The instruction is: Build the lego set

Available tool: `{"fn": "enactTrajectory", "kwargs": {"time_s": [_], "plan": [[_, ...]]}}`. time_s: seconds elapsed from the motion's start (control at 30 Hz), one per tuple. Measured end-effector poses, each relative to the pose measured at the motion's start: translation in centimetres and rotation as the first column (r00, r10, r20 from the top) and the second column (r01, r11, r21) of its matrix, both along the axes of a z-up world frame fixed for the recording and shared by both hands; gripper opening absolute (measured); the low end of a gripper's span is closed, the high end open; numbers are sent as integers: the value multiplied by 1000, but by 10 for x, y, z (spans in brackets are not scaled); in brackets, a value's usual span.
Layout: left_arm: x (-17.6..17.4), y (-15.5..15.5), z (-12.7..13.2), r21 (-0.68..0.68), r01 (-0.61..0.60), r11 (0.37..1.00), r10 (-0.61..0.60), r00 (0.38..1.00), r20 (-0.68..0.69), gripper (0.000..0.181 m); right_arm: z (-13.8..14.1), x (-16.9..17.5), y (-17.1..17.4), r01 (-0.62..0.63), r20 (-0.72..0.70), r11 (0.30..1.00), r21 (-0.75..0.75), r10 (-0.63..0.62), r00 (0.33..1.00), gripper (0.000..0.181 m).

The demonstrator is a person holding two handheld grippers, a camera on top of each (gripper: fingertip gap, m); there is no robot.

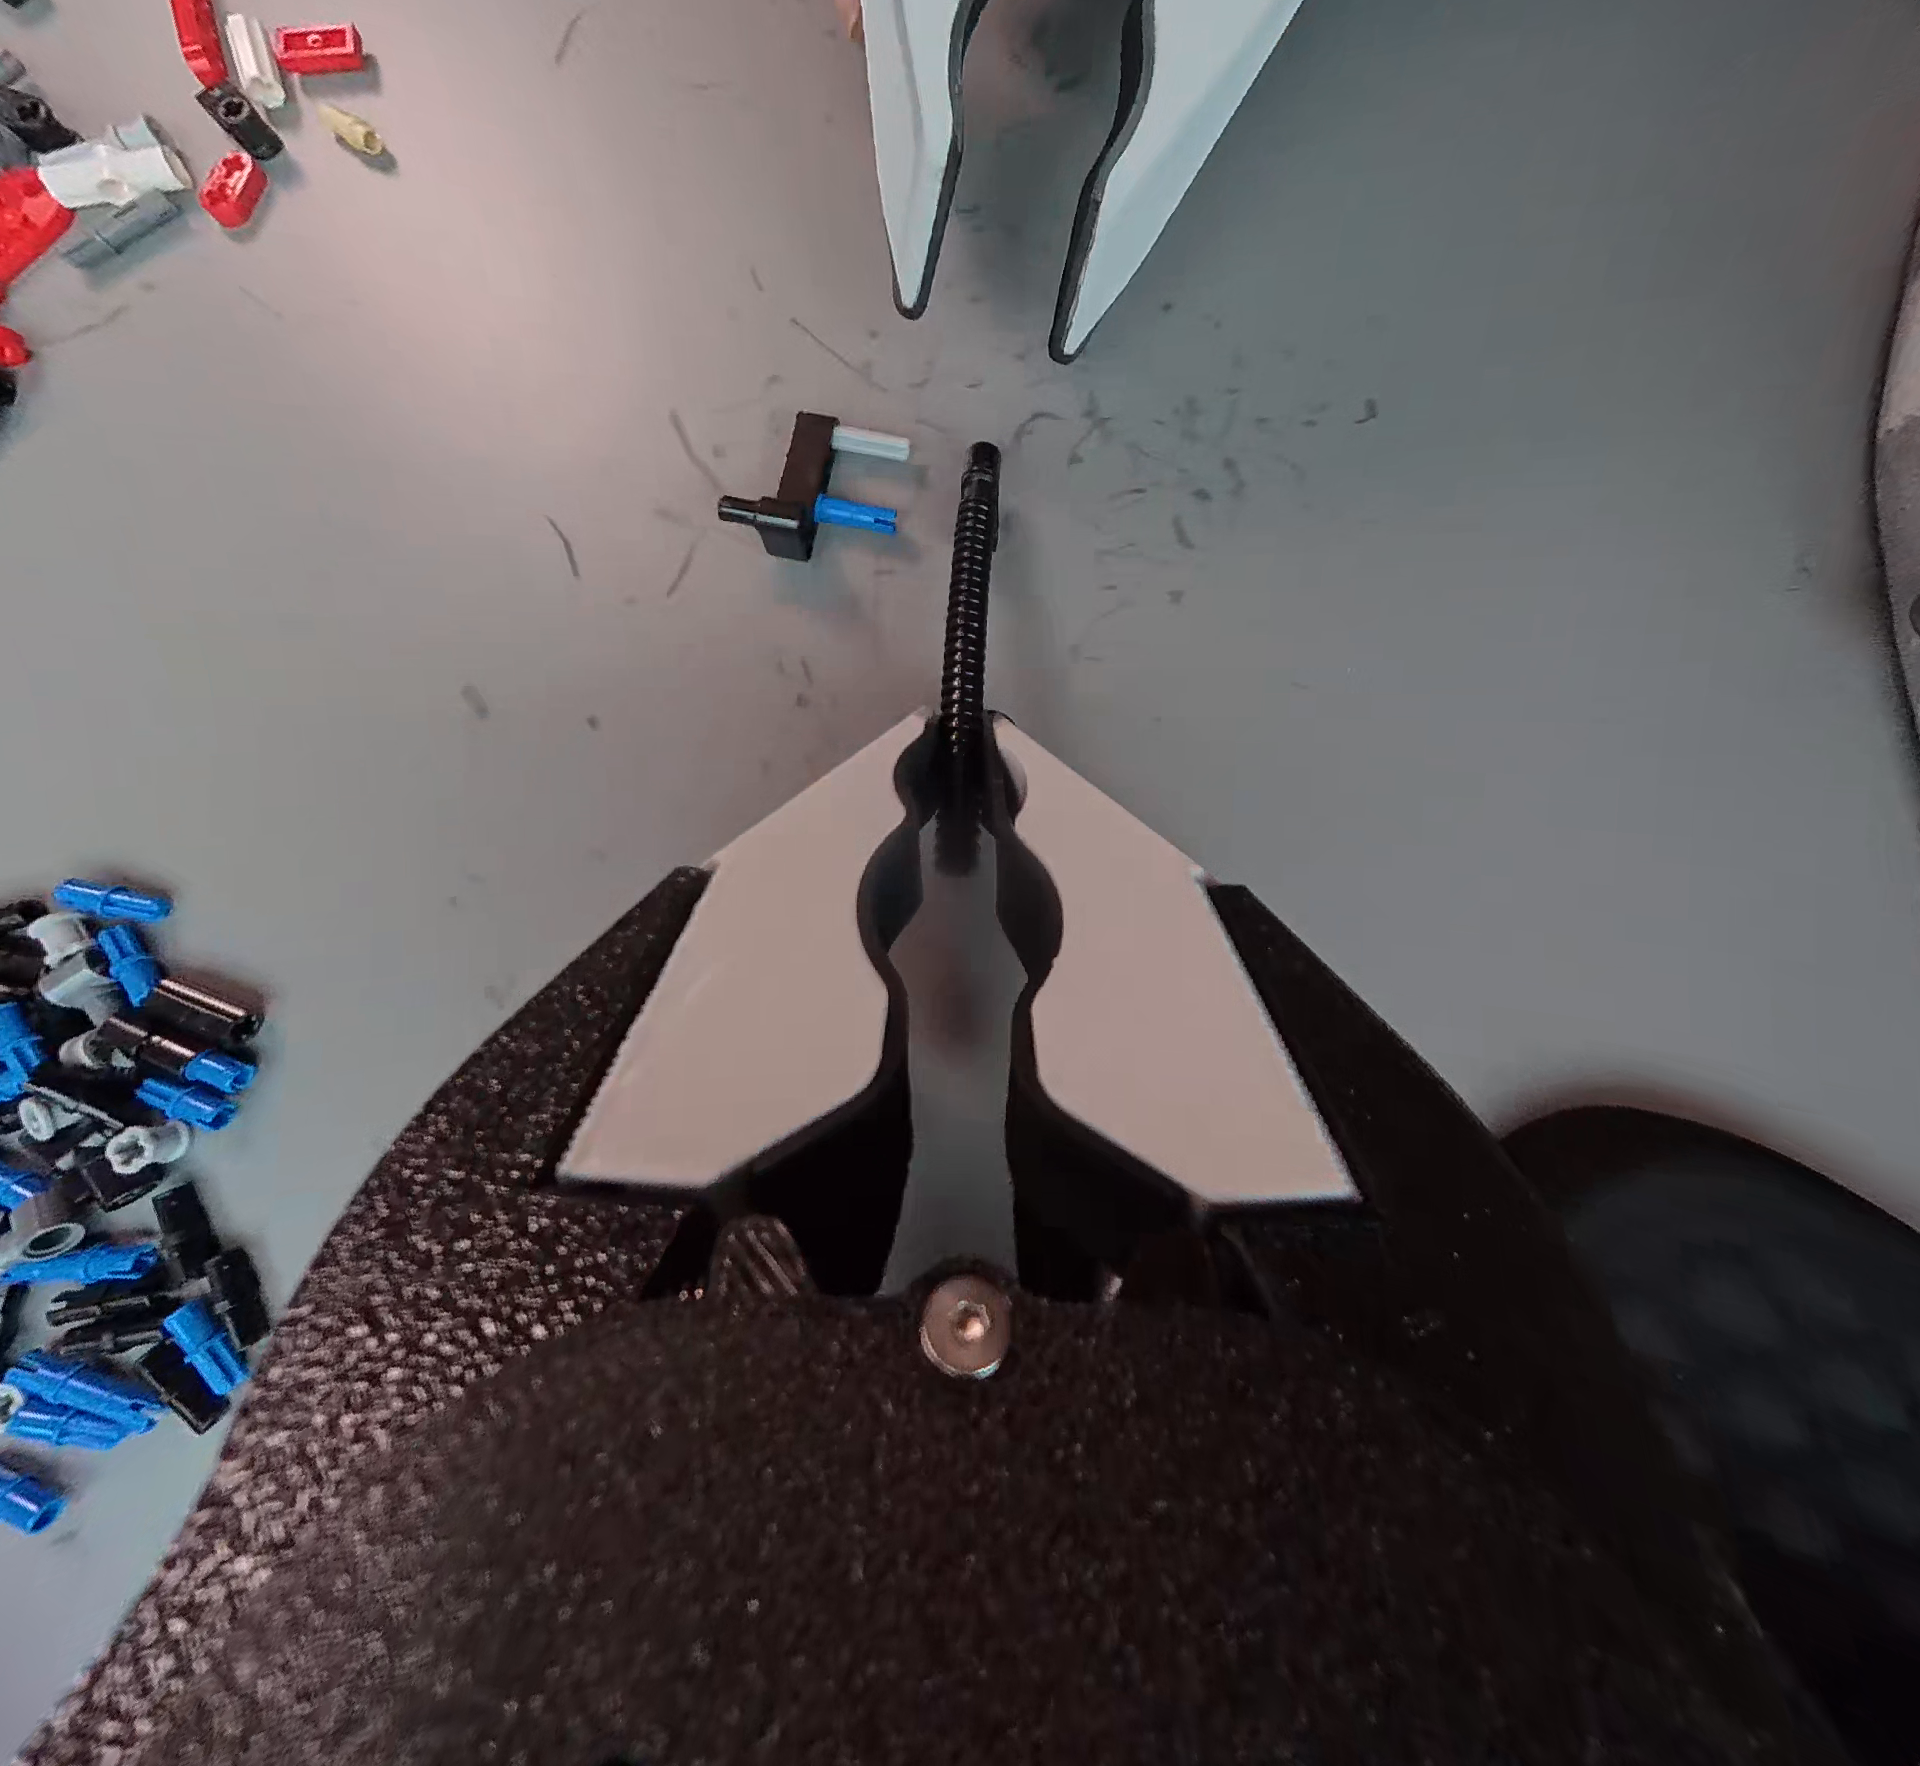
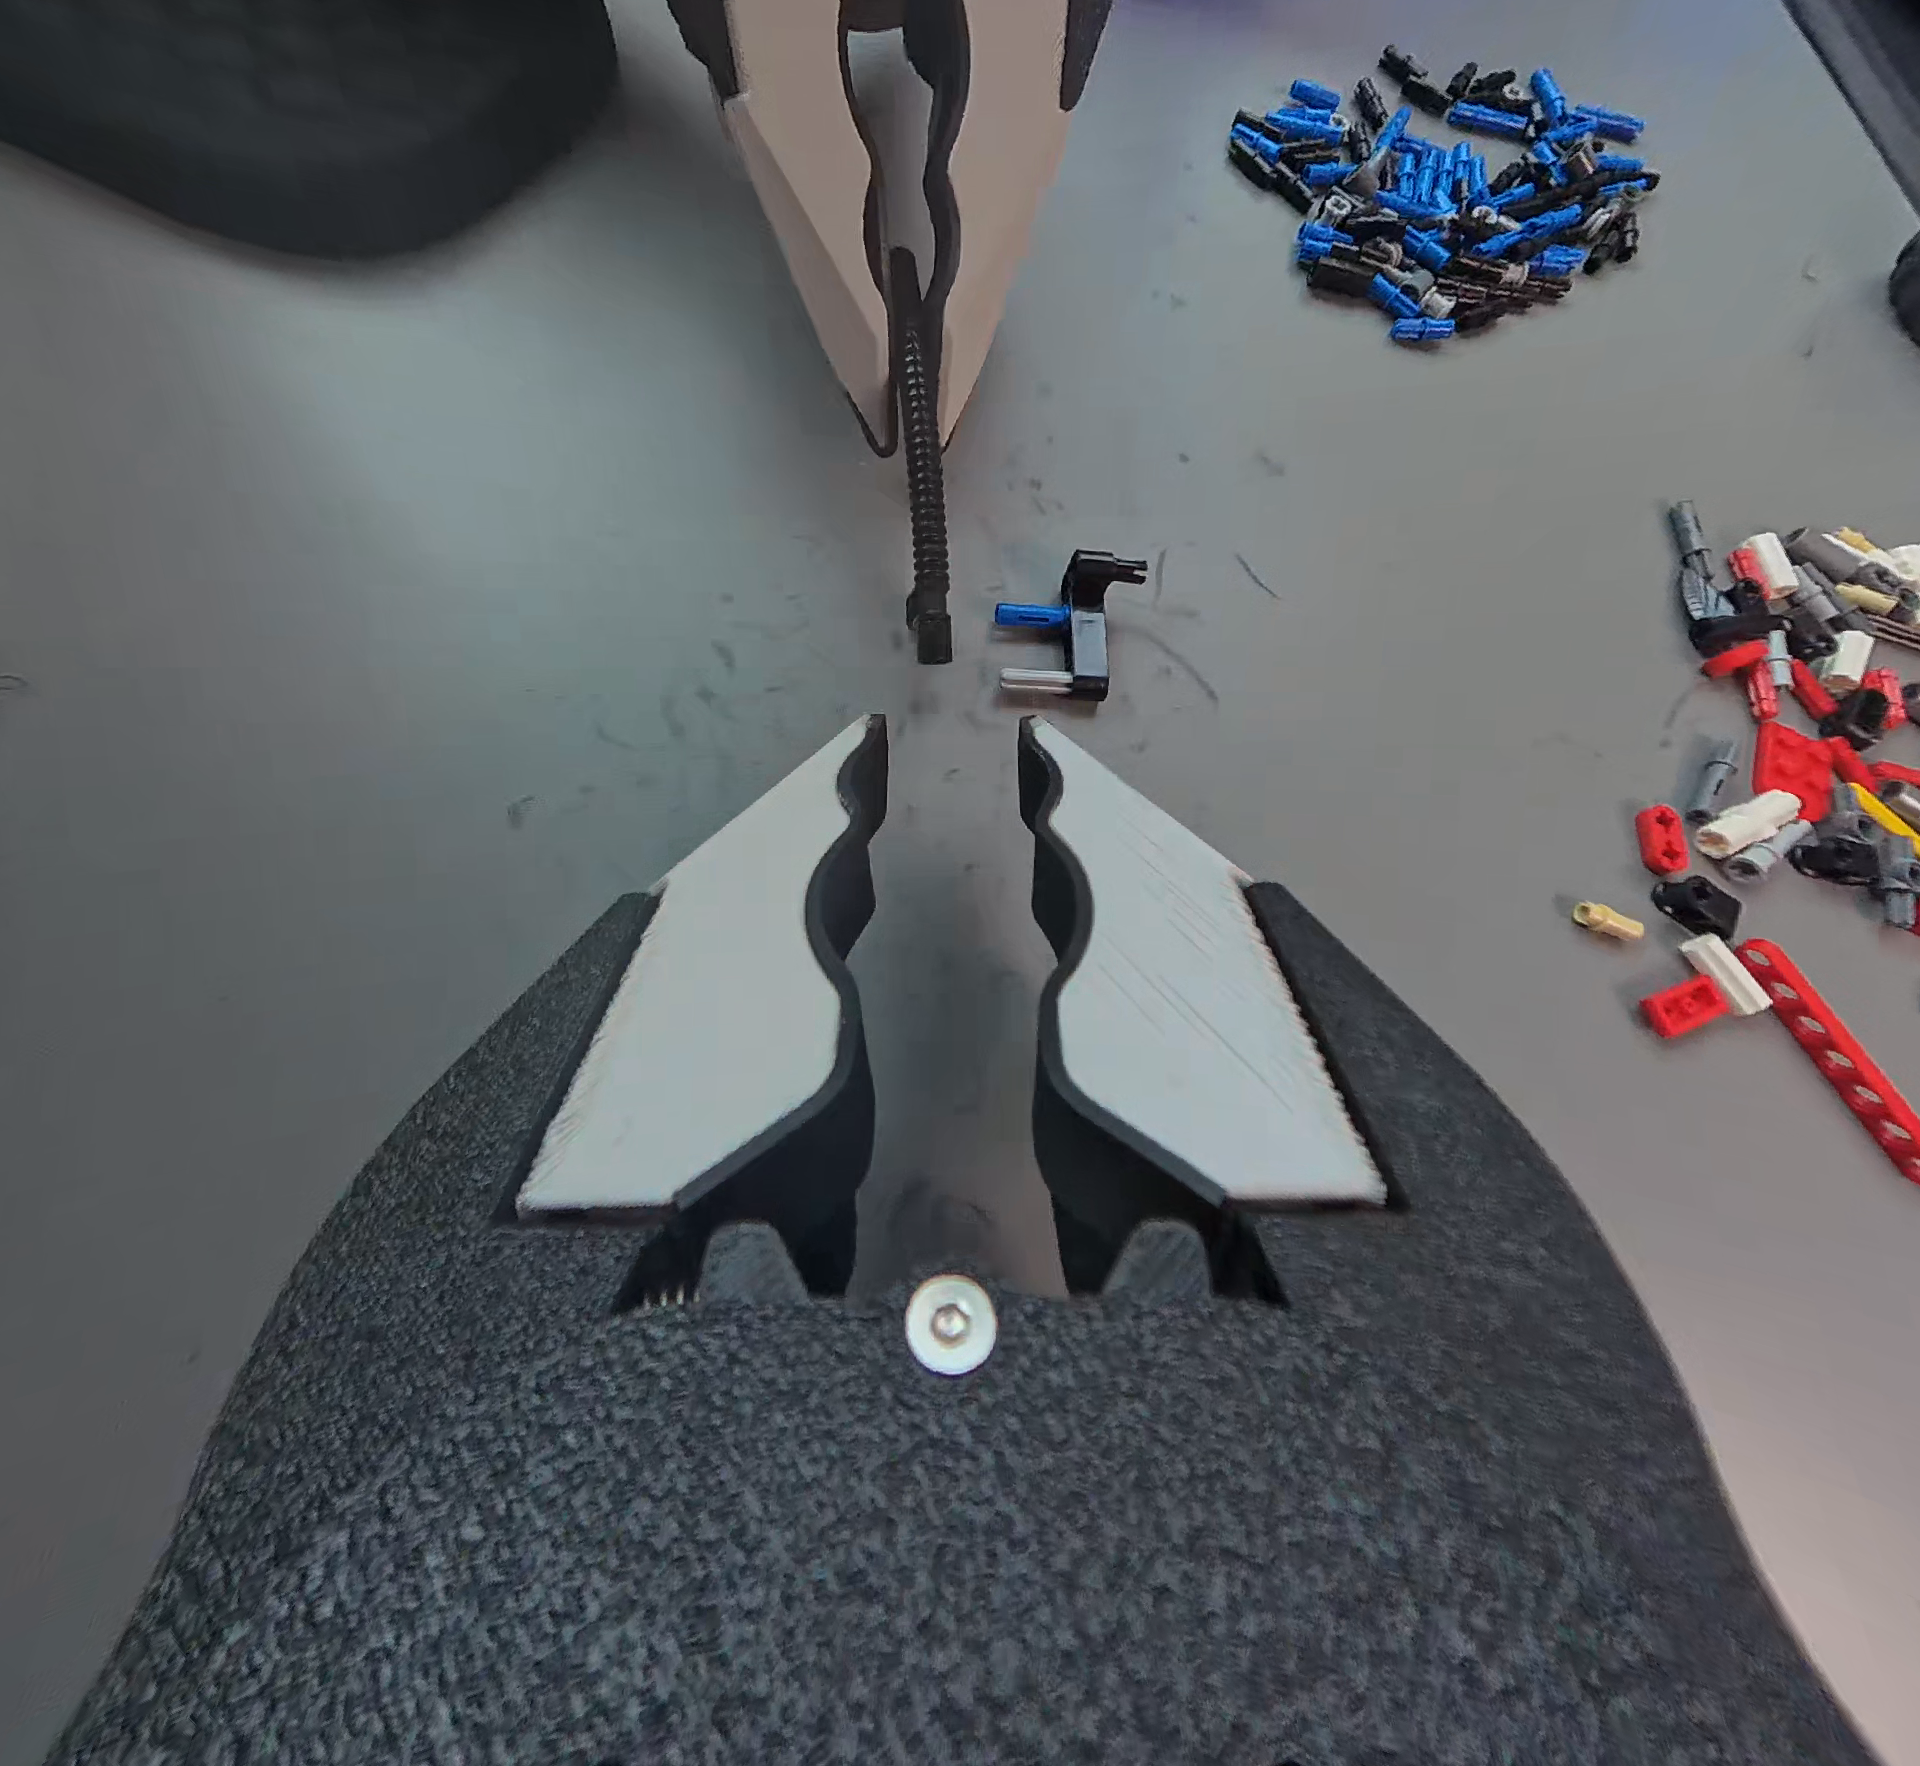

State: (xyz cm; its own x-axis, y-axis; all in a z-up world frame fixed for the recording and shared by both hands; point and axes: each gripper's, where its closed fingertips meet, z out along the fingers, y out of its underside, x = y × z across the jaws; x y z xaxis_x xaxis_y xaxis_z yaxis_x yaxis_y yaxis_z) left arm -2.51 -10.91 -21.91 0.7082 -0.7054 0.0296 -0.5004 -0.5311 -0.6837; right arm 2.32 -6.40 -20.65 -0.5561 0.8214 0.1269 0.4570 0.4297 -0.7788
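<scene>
Spreading under everything we see a grey, scuffed worktop [image 2: 416,573]. Our left gripper [image 1: 961,729] has its fingers clenched on one end of a black ribbed hose [image 1: 968,594], which juts forward past the tips, its free end low over the worktop; whether that end touches the surface we cannot quite tell. Our right gripper [image 2: 951,724] faces it from the opposite side, fingers parted and holding nothing, tips near the hose's free end. In the right wrist view, a heap of blue and black pins [image 2: 1444,199] lies well apart to the right, and a looser scatter of red, white and grey pieces [image 2: 1808,729] sits nearer the right edge, with a long red beam [image 2: 1839,1056] at its near end. Just beside the hose's free end lies a small black assembly [image 2: 1086,625] with a blue pin [image 2: 1029,615] and a light grey pin [image 2: 1034,677] sticking out of it.
</scene>
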Motion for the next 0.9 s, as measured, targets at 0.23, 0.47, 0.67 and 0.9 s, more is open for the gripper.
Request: {"fn": "enactTrajectory", "kwargs": {"time_s": [0.23,0.47,0.67,0.9], "plan": [[0,-3,-1,-32,-7,999,8,1000,28,25,-4,-1,0,7,32,1000,-16,-7,999,22],[15,8,4,1,-23,1000,23,999,34,23,-4,-9,6,24,33,1000,-12,-24,999,20],[21,19,-5,1,-62,998,61,997,-37,10,-12,-23,16,15,71,996,83,-21,997,16],[19,21,-5,4,-63,998,63,998,-30,6,-15,-25,9,-43,166,997,59,33,986,28]]}}
